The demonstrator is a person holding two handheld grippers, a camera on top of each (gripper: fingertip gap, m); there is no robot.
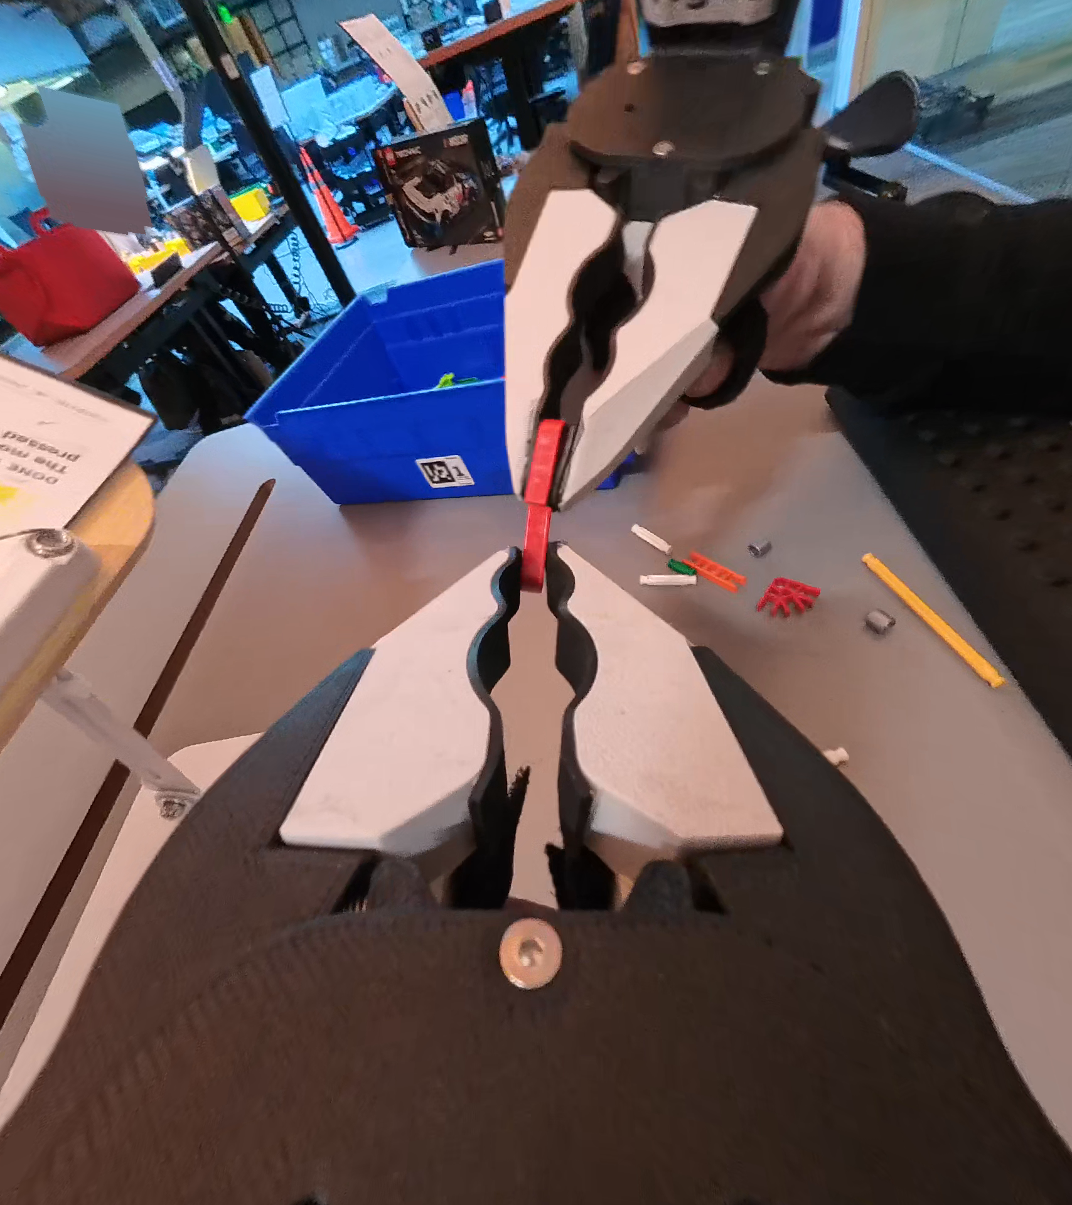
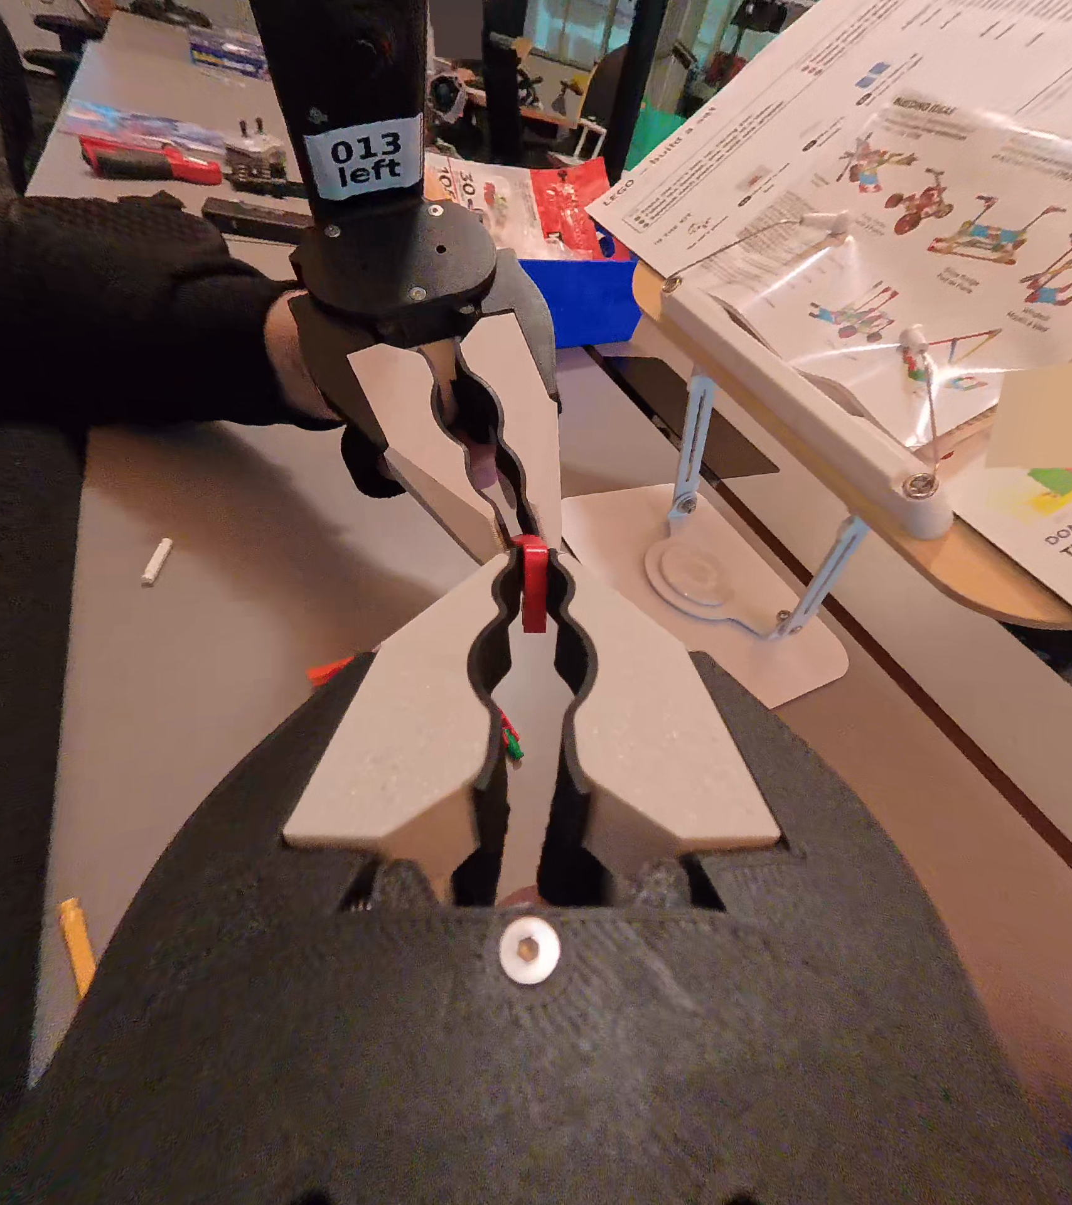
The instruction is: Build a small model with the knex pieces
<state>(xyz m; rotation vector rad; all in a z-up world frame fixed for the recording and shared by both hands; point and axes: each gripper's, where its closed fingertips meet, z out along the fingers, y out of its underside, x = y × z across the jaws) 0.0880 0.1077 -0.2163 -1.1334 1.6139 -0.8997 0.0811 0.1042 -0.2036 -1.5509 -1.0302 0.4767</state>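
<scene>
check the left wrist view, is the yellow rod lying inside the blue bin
No, the yellow rod lies on the grey table, well apart from the blue bin.

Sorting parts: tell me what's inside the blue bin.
In the left wrist view, the blue bin shows something small and yellow-green inside. The front wall and the right gripper hide the rest of its floor.

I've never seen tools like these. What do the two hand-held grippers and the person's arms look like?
Each hand-held gripper, left and right, has a rough black printed body with a silver screw, and two pale wedge-shaped fingers lined with wavy black pads. A white sticker marks the left one's black handle. The person wears black sleeves.
</scene>
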